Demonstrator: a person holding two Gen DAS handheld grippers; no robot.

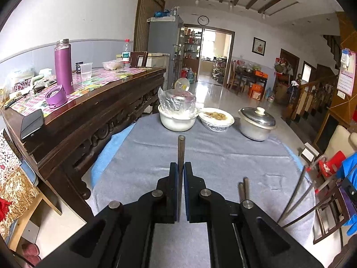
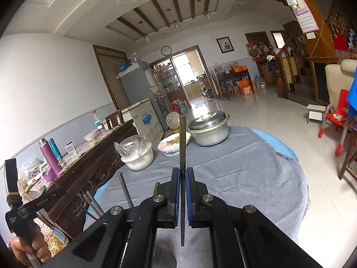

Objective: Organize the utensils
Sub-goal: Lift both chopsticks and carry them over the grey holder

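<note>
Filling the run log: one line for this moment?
left tool: shut on chopstick | right tool: shut on chopstick | both above cloth

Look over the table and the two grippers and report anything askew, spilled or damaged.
Nothing is spilled or broken. The grey cloth is frayed at its right edge and leaves the blue cover beneath exposed. The left gripper and right gripper each clamp a single chopstick cleanly, pointing toward the lidded pot.

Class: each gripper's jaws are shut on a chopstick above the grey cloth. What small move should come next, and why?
Probably bring the left gripper toward the right gripper so the two chopsticks sit side by side as a pair. Both are clamped upright, apart, and other chopsticks stand nearby.
</note>
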